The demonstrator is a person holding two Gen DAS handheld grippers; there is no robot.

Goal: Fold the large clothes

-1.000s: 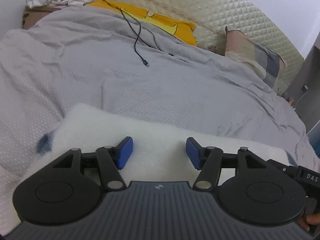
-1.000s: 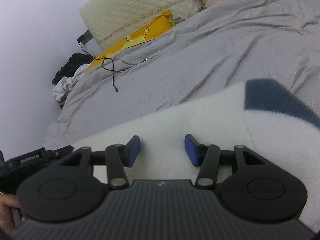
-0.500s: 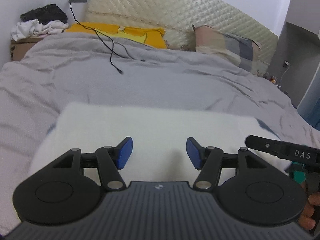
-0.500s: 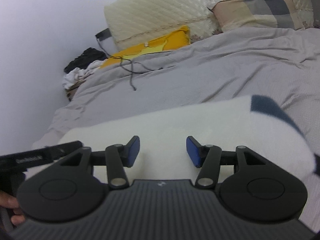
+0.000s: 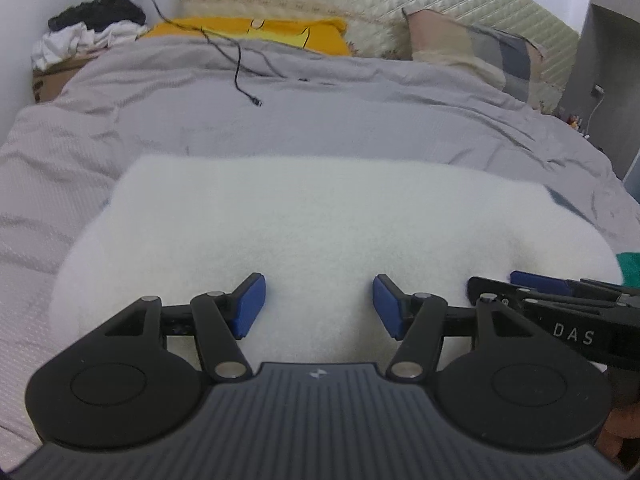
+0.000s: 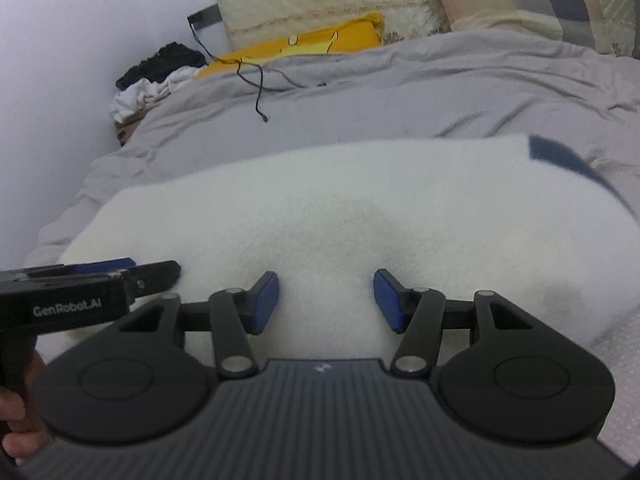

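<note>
Folded white fleece (image 5: 320, 216) lies on the bed (image 5: 360, 128), soft, bulky and light, best pinched at its near edge, where left tongs (image 5: 319, 306) and right tongs (image 6: 326, 300), just widening, stand open and empty.

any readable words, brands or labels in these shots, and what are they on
"DAS" on the black body of the right claw, seen from the left wrist.
"GenRobot.AI" on the black body of the left claw, seen from the right wrist.
Print on the brown cardboard box: too blurred to read.
</note>
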